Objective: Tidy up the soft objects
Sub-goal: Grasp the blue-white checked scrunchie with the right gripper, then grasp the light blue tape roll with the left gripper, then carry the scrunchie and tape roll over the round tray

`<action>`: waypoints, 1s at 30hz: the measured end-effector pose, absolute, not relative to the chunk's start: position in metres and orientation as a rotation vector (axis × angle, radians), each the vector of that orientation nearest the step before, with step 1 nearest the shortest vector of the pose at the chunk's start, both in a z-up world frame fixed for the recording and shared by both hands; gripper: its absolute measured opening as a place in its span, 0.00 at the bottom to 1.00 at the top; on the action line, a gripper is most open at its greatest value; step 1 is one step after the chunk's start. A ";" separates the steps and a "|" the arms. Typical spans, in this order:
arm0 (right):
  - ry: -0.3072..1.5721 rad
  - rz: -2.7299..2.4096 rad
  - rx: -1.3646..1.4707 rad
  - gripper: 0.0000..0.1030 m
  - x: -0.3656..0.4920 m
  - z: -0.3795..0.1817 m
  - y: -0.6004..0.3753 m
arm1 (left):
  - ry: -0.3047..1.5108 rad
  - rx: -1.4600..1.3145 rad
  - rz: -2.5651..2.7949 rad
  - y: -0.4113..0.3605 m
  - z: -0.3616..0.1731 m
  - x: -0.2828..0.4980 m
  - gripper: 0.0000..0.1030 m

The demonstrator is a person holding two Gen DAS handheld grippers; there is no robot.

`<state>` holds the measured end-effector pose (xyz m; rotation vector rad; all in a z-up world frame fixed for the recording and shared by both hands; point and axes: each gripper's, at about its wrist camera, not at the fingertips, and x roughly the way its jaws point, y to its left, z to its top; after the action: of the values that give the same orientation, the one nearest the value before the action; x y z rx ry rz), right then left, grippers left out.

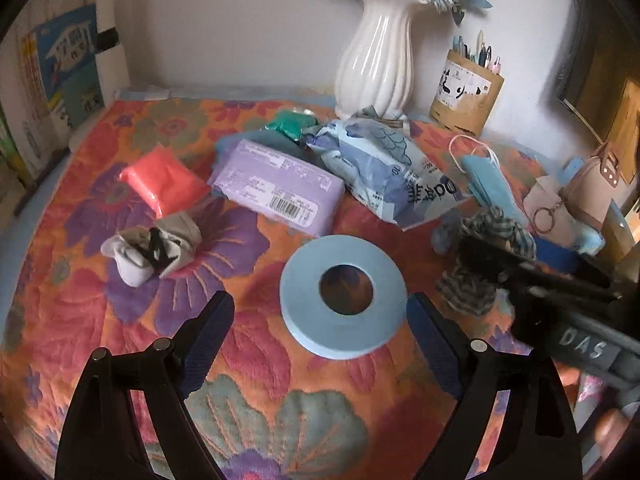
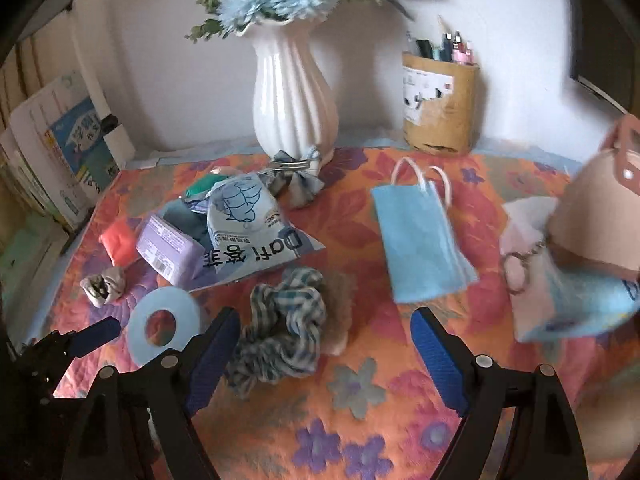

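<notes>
Above the floral cloth [image 1: 100,312], both jaws gape empty, apparently clear of the blue ring [image 1: 343,295].

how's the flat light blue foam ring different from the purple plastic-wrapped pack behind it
The flat light blue foam ring is round with an open hole in its middle; the purple plastic-wrapped pack is a solid rectangular block. The ring is plain, the pack carries a printed barcode label. The ring lies alone; other packets crowd the pack. Both rest on the floral quilt.
</notes>
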<state>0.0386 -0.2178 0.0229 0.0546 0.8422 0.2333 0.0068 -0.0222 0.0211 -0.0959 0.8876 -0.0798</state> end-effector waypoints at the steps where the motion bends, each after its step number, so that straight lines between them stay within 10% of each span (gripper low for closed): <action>1: 0.850 0.255 0.073 0.77 0.041 0.018 -0.218 | 0.884 -0.082 -0.079 -0.024 0.021 0.007 0.85; 7: 0.849 0.296 0.167 0.48 0.043 0.002 -0.225 | 0.886 0.030 -0.110 -0.046 0.019 0.008 0.85; 14: 0.806 0.307 0.153 0.45 0.028 0.005 -0.223 | 0.907 0.014 -0.081 -0.042 0.013 0.022 0.63; 30: 0.703 0.322 0.162 0.45 -0.019 0.018 -0.237 | 0.763 -0.005 -0.075 -0.045 0.035 -0.030 0.62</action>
<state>-0.0189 -0.2375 0.0182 0.1621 0.7033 0.3217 -0.0299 -0.0455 0.0347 -0.0050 0.7632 -0.0750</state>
